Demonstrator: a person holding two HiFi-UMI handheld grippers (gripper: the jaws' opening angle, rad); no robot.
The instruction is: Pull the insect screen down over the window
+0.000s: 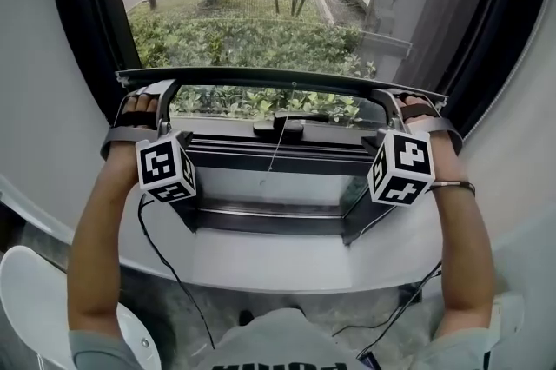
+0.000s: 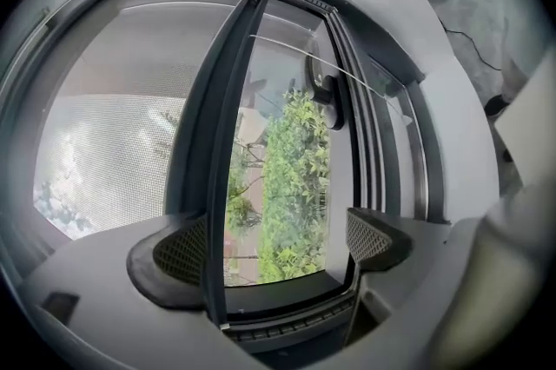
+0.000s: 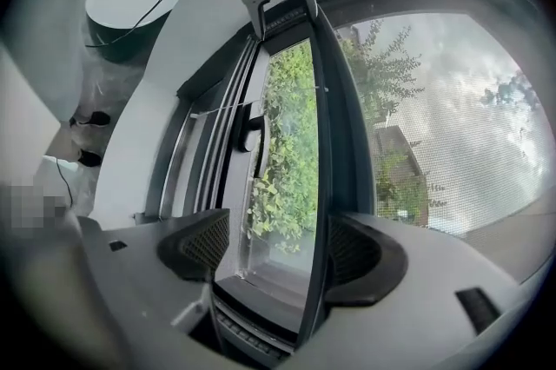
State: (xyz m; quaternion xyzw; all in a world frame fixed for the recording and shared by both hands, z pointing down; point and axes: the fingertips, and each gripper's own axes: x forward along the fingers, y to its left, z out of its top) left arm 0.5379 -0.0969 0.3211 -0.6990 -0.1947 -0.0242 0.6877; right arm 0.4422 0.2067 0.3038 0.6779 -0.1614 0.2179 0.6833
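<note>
Left gripper (image 2: 274, 242): jaws wide apart, straddling the screen's dark bottom bar (image 2: 228, 142), not clamped on it. Right gripper (image 3: 278, 247): the same at the other end. I judge the pull mostly done. Fine grey mesh (image 3: 452, 142) hangs above the bar, and a narrow gap is left above the white sill (image 1: 261, 264). The bar is slim, straight and smooth.

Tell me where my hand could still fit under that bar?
Two gaps lie between the bar and the frame below: one left of the handle, one right of it. The white sill is mostly bare too. It is crowded at both bar ends, where the left claw and right claw straddle it, and in the middle, by the handle and cord.
</note>
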